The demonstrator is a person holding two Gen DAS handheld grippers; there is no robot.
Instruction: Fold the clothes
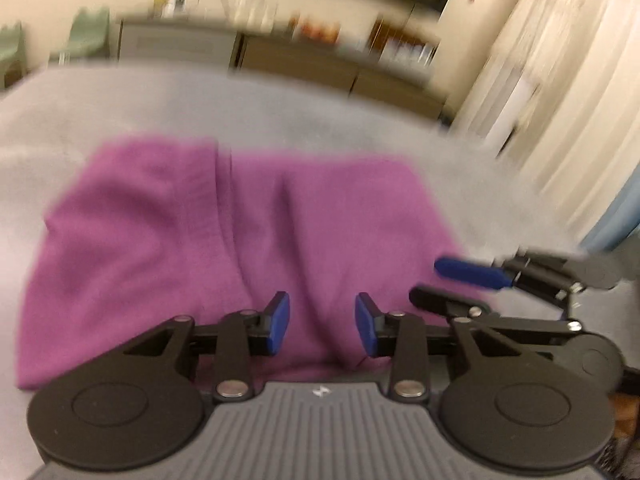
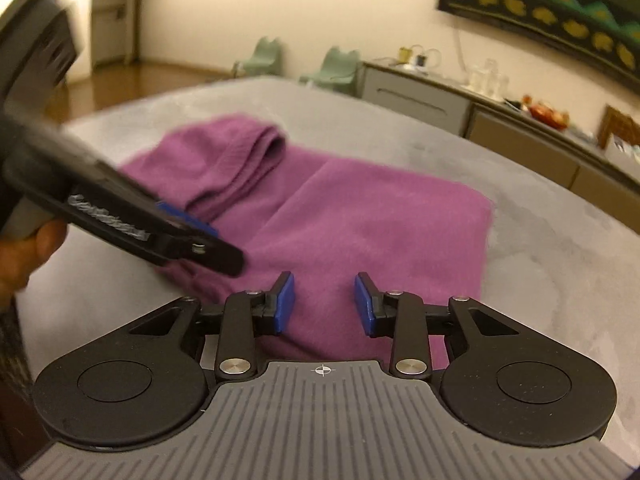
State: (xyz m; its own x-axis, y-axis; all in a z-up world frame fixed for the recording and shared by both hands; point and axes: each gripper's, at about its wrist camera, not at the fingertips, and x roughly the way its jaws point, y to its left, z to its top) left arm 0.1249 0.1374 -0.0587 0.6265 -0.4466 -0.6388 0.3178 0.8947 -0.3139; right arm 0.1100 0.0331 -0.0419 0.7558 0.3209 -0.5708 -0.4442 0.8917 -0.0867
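Two hand-held grippers in view, both over one purple garment (image 2: 340, 216) lying on the grey tabletop (image 2: 540, 264).

Left wrist view: my left hand-held gripper (image 1: 322, 328) sits at lower centre of the frame, blue pads (image 1: 280, 320) spread apart with nothing between them; purple cloth shows through the gap, below the pads. I see no contact with the fabric. The frame is motion-blurred. The right hand-held gripper (image 1: 452, 280) enters from the right edge, one blue finger over the garment's lower right corner.

Right wrist view: the right hand-held gripper (image 2: 324, 304) is at lower centre, pads parted, empty, hanging over the near edge of the garment. The left hand-held gripper (image 2: 200, 236) crosses from the upper left, blurred, its tip over the left part of the cloth. A hand (image 2: 24, 256) grips its handle at the left edge.

Garment: folded into a rough rectangle in mid-frame, with a bunched roll of fabric at its upper left in the right wrist view. Right edge looks straight.

Background: green chairs (image 2: 336, 64) and a cabinet (image 2: 416, 100) beyond the tabletop.
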